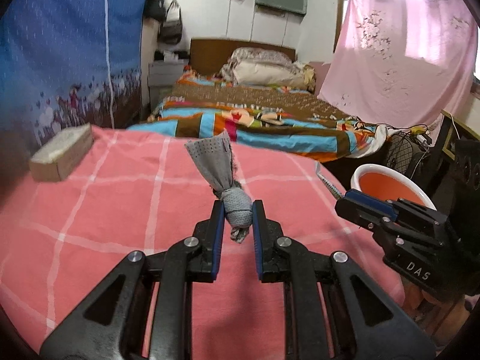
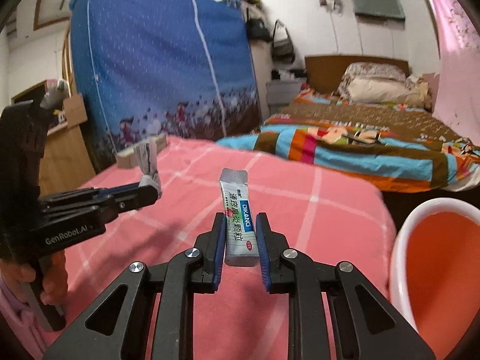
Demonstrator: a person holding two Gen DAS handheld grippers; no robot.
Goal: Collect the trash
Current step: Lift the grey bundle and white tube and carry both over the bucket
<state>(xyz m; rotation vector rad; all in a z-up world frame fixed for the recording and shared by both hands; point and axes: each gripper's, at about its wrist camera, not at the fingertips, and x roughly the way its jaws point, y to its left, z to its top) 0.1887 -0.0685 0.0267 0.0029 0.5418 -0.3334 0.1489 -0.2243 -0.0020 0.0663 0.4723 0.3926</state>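
My left gripper (image 1: 238, 210) is shut on a knotted grey cloth scrap (image 1: 223, 177), held up above the pink checked bedspread (image 1: 105, 225); the scrap's loose end stands upward. My right gripper (image 2: 240, 220) is shut on a silver medicine sachet (image 2: 238, 219) with green and blue print, which stands upright between the pads. In the right wrist view the left gripper (image 2: 150, 190) reaches in from the left with the grey scrap (image 2: 147, 162). In the left wrist view the right gripper (image 1: 349, 198) sits at the right, the sachet's edge (image 1: 325, 178) sticking out of it. A white bin with an orange inside (image 2: 435, 270) stands at the right.
A flat cardboard box (image 1: 61, 154) lies on the bedspread's far left. Beyond it are a bed with a striped quilt (image 1: 255, 114), a blue fabric wardrobe (image 2: 162, 60) and a pink curtain (image 1: 405, 60). The bin (image 1: 390, 184) stands off the bedspread's right edge. A hand (image 2: 49, 285) grips the left tool.
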